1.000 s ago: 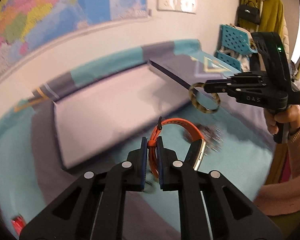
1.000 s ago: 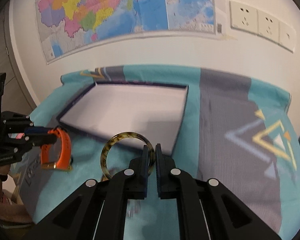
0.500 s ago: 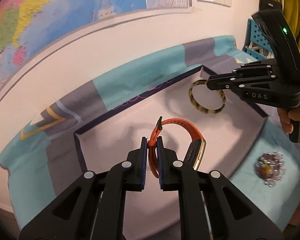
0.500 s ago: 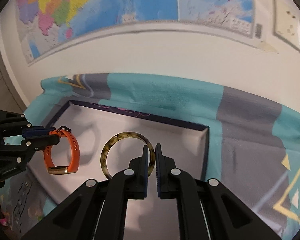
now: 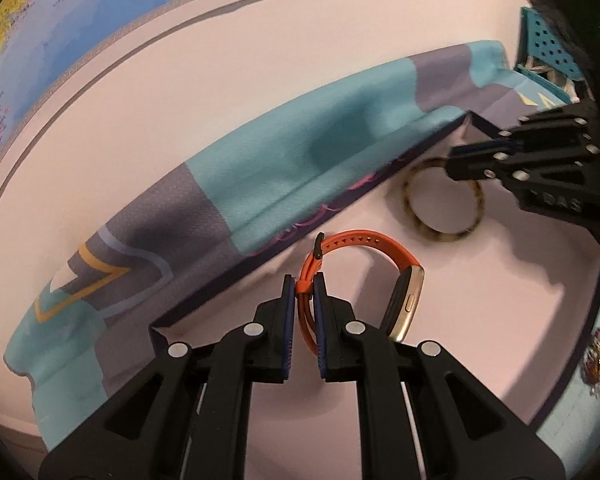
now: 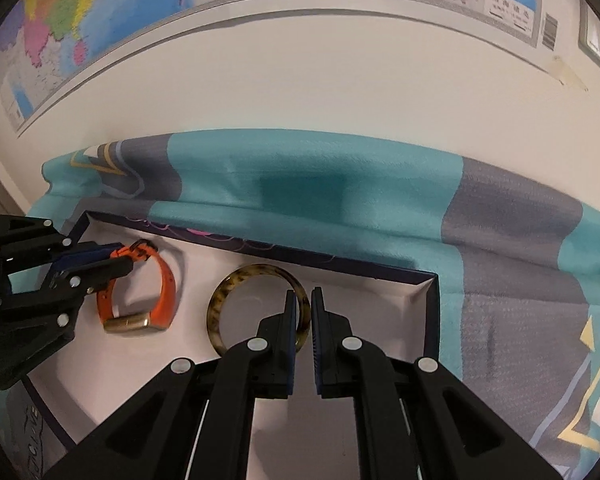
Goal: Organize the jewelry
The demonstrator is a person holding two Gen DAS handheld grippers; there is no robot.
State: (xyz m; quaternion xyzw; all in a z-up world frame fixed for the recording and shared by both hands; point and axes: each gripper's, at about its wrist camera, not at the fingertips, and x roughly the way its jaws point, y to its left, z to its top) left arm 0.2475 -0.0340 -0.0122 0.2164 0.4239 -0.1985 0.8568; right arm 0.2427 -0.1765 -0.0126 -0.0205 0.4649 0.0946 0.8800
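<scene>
My left gripper (image 5: pixel 304 286) is shut on the strap of an orange watch band with a gold case (image 5: pixel 380 248), held low inside a shallow white box with dark rim (image 5: pixel 480 320). My right gripper (image 6: pixel 305 300) is shut on a tortoiseshell bangle (image 6: pixel 228 300), held low over the box floor (image 6: pixel 380 320) near its far wall. The watch (image 6: pixel 160 300) and left gripper (image 6: pixel 116 262) show at left in the right wrist view; the bangle (image 5: pixel 420 232) and right gripper (image 5: pixel 450 162) show at right in the left wrist view.
The box sits on a teal and grey patterned cloth (image 6: pixel 380 184) against a white wall with a map (image 6: pixel 100 8). A sparkly beaded piece (image 5: pixel 598 356) lies on the cloth outside the box's right rim. A teal perforated crate (image 5: pixel 548 48) stands at far right.
Both grippers have moved forward and down from above the cloth into the box, carrying the watch and the bangle toward the far wall. Both stay shut on their items.
</scene>
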